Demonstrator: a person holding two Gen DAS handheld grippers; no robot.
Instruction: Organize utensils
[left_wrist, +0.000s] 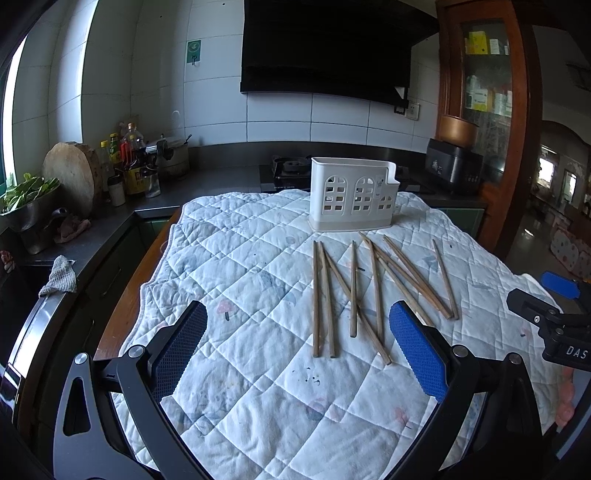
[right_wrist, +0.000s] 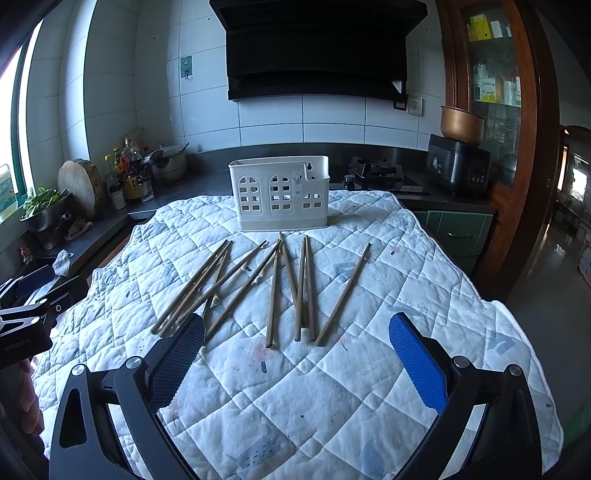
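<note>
Several wooden chopsticks (left_wrist: 376, 291) lie scattered, some crossing, on a white quilted cloth (left_wrist: 258, 369). Behind them stands a white perforated utensil holder (left_wrist: 352, 194), upright at the cloth's far edge. My left gripper (left_wrist: 299, 314) hovers open over the cloth, short of the chopsticks' near ends, with nothing between its blue pads. In the right wrist view the same chopsticks (right_wrist: 273, 291) fan out before the holder (right_wrist: 279, 194). My right gripper (right_wrist: 297, 325) is open too, its left pad (right_wrist: 177, 362) over the near ends of the leftmost sticks.
A dark counter (left_wrist: 207, 184) runs behind and to the left with bottles (left_wrist: 129, 162), a round chopping board (left_wrist: 74, 177), a bowl of greens (left_wrist: 26, 199), a pot and a stove (right_wrist: 376, 173). A wooden cabinet (right_wrist: 491, 92) stands right. The other gripper shows at each view's side edge.
</note>
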